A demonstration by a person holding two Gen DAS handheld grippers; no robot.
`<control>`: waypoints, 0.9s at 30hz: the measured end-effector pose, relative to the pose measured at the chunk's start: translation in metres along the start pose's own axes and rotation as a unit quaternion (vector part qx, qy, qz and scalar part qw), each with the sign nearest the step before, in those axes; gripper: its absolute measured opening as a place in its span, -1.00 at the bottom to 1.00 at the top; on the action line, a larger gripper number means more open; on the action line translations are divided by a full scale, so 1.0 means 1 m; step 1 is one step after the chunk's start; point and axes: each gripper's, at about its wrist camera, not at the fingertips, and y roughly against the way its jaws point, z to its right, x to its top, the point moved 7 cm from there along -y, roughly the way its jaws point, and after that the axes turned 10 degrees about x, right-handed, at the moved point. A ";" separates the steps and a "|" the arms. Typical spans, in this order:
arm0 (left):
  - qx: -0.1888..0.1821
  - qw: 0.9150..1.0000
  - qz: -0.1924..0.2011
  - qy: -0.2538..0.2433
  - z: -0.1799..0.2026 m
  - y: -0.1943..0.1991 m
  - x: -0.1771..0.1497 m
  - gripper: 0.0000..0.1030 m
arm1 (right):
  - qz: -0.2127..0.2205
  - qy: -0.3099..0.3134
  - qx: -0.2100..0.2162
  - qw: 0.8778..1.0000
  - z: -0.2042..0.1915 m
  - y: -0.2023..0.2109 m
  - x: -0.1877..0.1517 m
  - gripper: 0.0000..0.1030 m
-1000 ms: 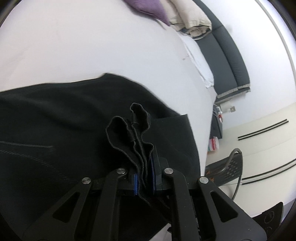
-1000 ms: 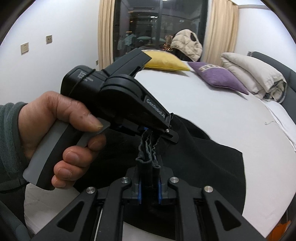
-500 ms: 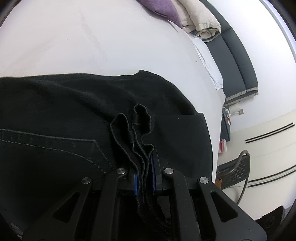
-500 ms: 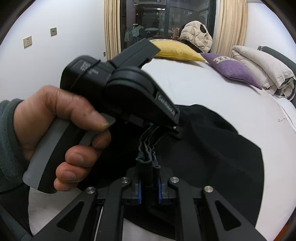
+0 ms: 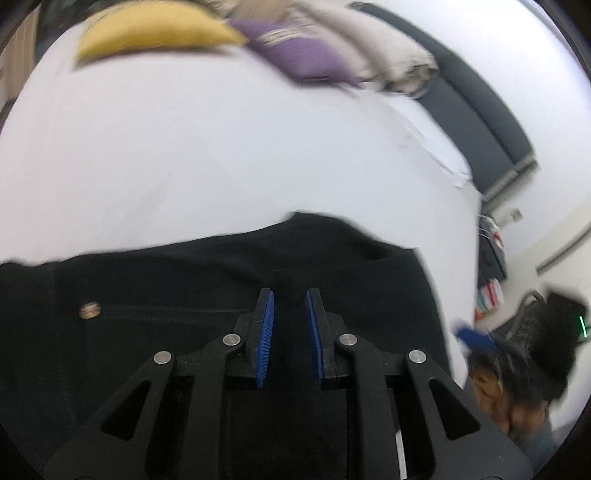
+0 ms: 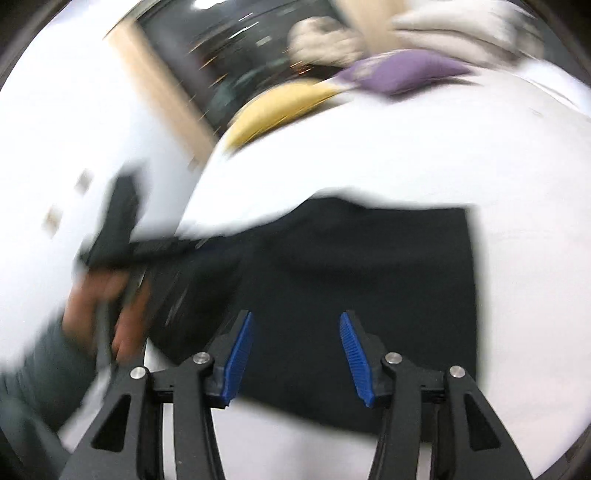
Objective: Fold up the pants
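Note:
The black pants (image 5: 221, 280) lie folded flat on the white bed (image 5: 221, 147); a small metal button (image 5: 89, 309) shows at the left. My left gripper (image 5: 290, 295) is open with blue pads, just above the pants, holding nothing. In the right wrist view the pants (image 6: 369, 280) form a dark rectangle on the bed (image 6: 480, 147). My right gripper (image 6: 295, 321) is wide open and empty over their near edge. The left gripper (image 6: 122, 240) and the hand on it appear blurred at the left.
A yellow pillow (image 5: 155, 33), a purple pillow (image 5: 303, 55) and beige bedding (image 5: 391, 59) lie at the far end of the bed. A dark headboard (image 5: 480, 122) runs along the right. A chair and clutter (image 5: 528, 332) stand beside the bed.
Both grippers have opened and let go of the bunched pants fabric. The pants have dropped flat on the bed. Both views are blurred as the grippers pull away.

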 end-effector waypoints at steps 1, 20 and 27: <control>-0.017 1.000 0.000 -0.014 0.017 -0.001 -0.003 -0.67 | 0.001 -0.012 0.018 1.000 0.007 -0.003 0.008 0.03; -0.033 0.997 -0.044 -0.062 0.066 -0.055 -0.091 -0.67 | -0.030 -0.138 0.079 0.987 0.039 -0.008 -0.052 0.34; -0.028 0.997 -0.031 -0.061 0.067 -0.040 -0.094 -0.67 | -0.018 -0.149 0.062 0.987 0.014 0.025 -0.079 0.15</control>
